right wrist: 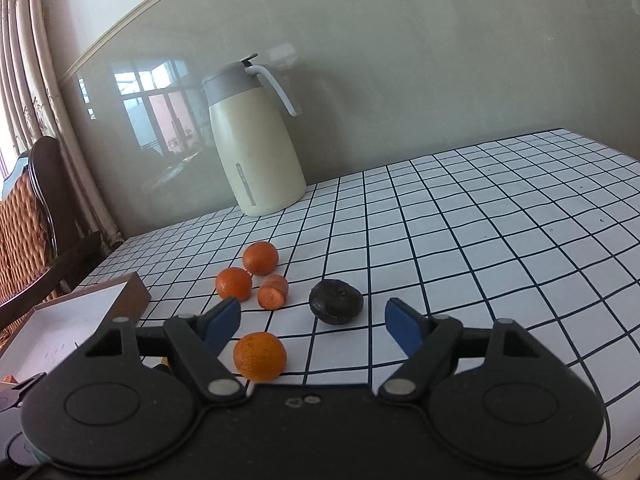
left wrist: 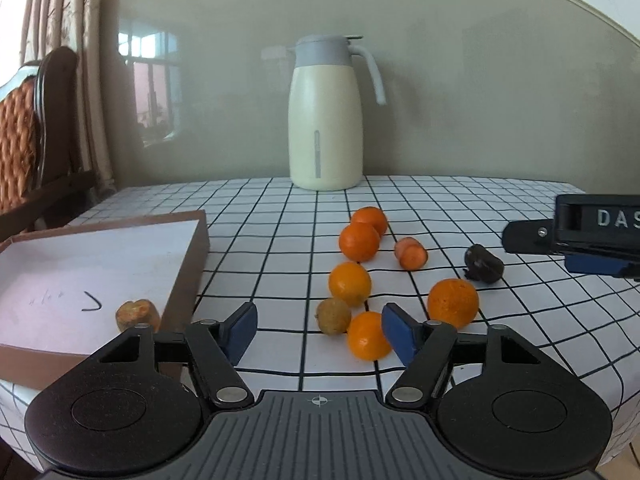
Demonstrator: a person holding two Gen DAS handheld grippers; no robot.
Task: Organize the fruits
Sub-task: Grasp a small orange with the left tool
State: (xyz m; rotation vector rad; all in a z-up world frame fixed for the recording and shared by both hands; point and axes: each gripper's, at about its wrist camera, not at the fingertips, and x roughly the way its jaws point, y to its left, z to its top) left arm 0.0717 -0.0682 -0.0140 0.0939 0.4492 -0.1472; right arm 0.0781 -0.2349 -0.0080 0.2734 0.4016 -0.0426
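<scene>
My left gripper (left wrist: 319, 330) stands spread, pinching nothing; a small brownish fruit (left wrist: 333, 315) and an orange (left wrist: 366, 336) lie between its pads on the checked tablecloth (left wrist: 280, 248). My right gripper (right wrist: 312, 326) is likewise spread, empty, with a dark fruit (right wrist: 336, 303) just ahead. The open box (left wrist: 80, 276) holds one carrot piece (left wrist: 137, 314).
</scene>
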